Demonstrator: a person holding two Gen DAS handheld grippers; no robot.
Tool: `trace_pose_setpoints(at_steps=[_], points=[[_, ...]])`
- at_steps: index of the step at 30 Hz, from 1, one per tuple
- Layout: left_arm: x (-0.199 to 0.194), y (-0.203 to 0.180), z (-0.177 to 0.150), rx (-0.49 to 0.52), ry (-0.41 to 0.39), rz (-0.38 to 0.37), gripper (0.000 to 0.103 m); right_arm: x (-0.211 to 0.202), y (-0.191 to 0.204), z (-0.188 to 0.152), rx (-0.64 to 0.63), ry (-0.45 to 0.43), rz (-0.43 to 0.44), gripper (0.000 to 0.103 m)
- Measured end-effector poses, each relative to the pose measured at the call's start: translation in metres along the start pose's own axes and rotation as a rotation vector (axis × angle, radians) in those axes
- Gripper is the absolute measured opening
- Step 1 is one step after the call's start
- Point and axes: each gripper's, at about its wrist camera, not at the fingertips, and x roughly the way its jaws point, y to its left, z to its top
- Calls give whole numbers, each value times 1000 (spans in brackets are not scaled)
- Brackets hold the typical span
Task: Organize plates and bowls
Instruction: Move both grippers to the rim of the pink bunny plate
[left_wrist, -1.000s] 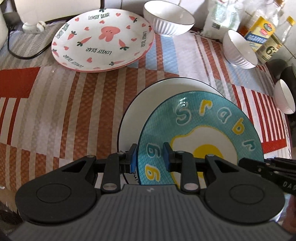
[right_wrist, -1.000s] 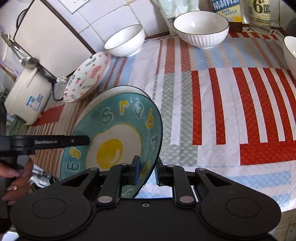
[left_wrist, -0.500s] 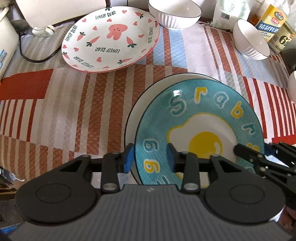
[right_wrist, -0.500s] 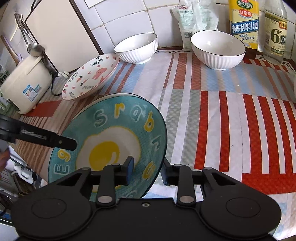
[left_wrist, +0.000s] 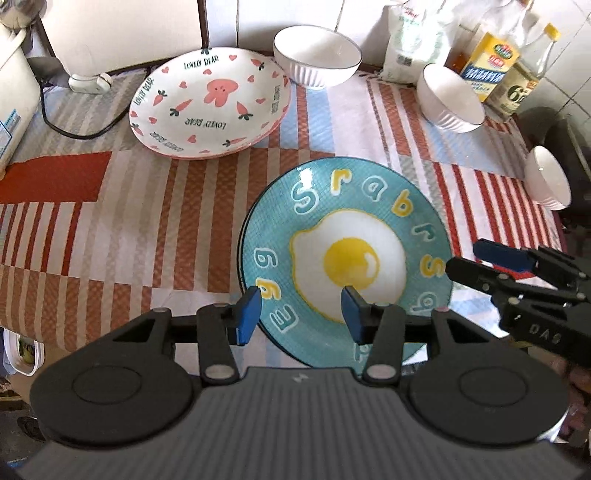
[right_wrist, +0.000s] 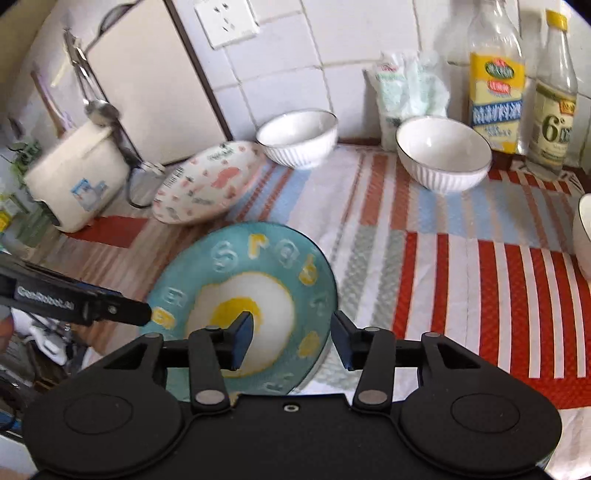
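A teal plate (left_wrist: 347, 251) with a fried-egg picture lies flat on a white black-rimmed plate (left_wrist: 242, 236), of which only a sliver shows. My left gripper (left_wrist: 301, 314) hovers over the teal plate's near rim. Its jaws are opening and its pads are clear of the rim. My right gripper (right_wrist: 291, 341) hangs over the same plate's (right_wrist: 251, 291) right rim, jaws opening, pads not touching it. A pink rabbit plate (left_wrist: 210, 103) sits at the back left. Three white ribbed bowls (left_wrist: 317, 55) (left_wrist: 450, 98) (left_wrist: 548, 177) stand along the back and right.
A white rice cooker (right_wrist: 77, 184) and its black cable (left_wrist: 74, 129) sit at the far left. Two bottles (right_wrist: 496, 99) (right_wrist: 552, 110) and a white bag (right_wrist: 406, 92) line the tiled wall. The striped cloth (left_wrist: 110, 240) ends at the table's front edge under the grippers.
Both grippers let go of the teal plate's rim, spread their jaws and rose. The plate went from tilted to lying flat, now covering nearly all of the white plate.
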Motion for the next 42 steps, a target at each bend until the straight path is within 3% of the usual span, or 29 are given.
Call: trace_pose_setpoints(at_steps=[10, 15, 18, 23, 30, 33, 42], points=[[-64, 35, 30, 42, -131, -41, 48, -45, 35, 59, -59, -58, 175, 58], [-77, 61, 55, 89, -196, -23, 51, -42, 50, 92, -3, -82, 267, 61], [-73, 78, 68, 108, -232, -4, 52, -23, 57, 110, 28, -76, 252, 61], [-52, 105, 92, 96, -265, -8, 55, 18, 62, 128, 95, -77, 230, 61], [3, 137, 117, 37, -284, 6, 62, 92, 54, 137, 167, -5, 173, 61], [33, 147, 124, 1, -258, 60, 62, 122, 47, 137, 188, 15, 163, 61], [90, 177, 137, -67, -208, 46, 62, 171, 34, 133, 203, -2, 77, 62]])
